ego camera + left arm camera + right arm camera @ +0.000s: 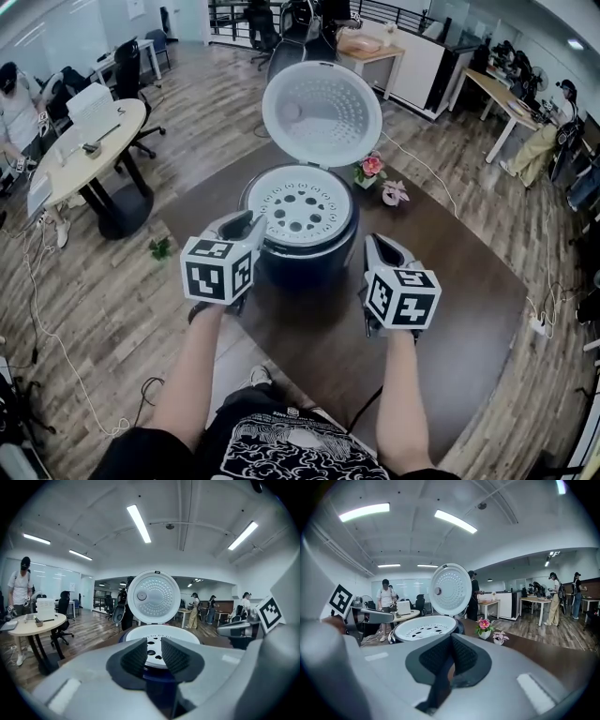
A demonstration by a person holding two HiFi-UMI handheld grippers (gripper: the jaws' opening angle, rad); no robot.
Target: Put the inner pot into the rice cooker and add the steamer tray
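Steamer tray (302,203) seated atop the open rice cooker (309,253), toward the worktop's (450,309) far edge; inner pot presumably beneath. Your left gripper's (253,224) jaws stand slightly apart, the right gripper's (372,243) closed, both empty. Confirm the tray rim lies level all round before you count the step done.

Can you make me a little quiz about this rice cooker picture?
1. True or false: the lid of the rice cooker stands open.
2. What sits in the top of the rice cooker? A) steamer tray B) a plate C) a spoon
3. Fill in: on the table, beside the rice cooker, are pink ____.
Key: 1 true; 2 A; 3 flowers.
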